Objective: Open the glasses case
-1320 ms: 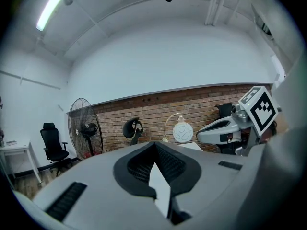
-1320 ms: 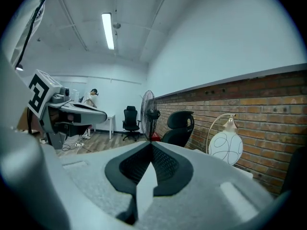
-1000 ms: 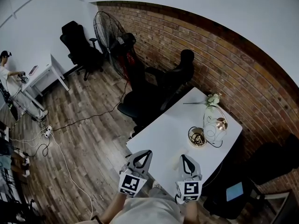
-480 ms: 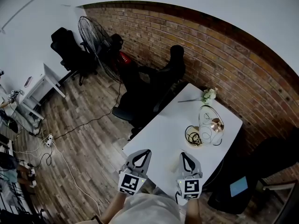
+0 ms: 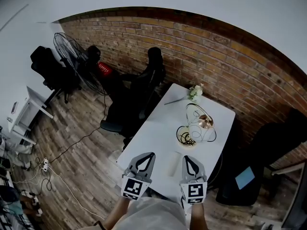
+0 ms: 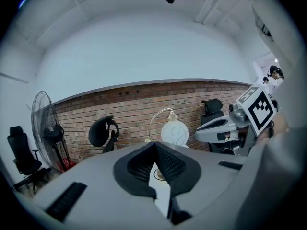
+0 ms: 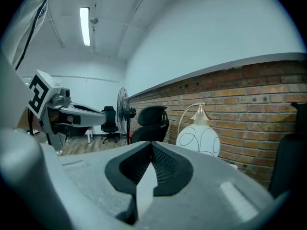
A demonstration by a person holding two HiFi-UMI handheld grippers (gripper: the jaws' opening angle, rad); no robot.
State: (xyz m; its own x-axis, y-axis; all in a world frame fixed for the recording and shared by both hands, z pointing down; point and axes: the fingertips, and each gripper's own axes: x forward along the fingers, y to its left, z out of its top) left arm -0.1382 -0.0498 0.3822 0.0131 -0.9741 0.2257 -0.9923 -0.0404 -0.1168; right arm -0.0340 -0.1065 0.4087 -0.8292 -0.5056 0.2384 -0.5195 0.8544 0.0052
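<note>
A small white oblong glasses case (image 5: 173,164) lies closed on the white table (image 5: 158,128), near its front edge. In the head view it sits between my two grippers. My left gripper (image 5: 148,155) hovers over the table's front left corner, just left of the case, its jaws shut and empty. My right gripper (image 5: 186,158) is level with it on the case's right side, also shut on nothing. Neither touches the case. In the left gripper view my left gripper (image 6: 154,144) shows its tips meeting. The right gripper view shows my right gripper (image 7: 151,143) the same way.
A wire-frame lamp with a white globe (image 5: 199,121) and a round wire dish (image 5: 184,135) stand mid-table, white flowers (image 5: 194,92) at the far end. Black office chairs (image 5: 144,85) line the table's left side, a fan (image 5: 67,47) beyond. A brick wall (image 5: 230,61) runs behind.
The head view has swung and moved toward the table. The table now lies under both grippers, and the white case has come into sight between them. Both jaws stay shut.
</note>
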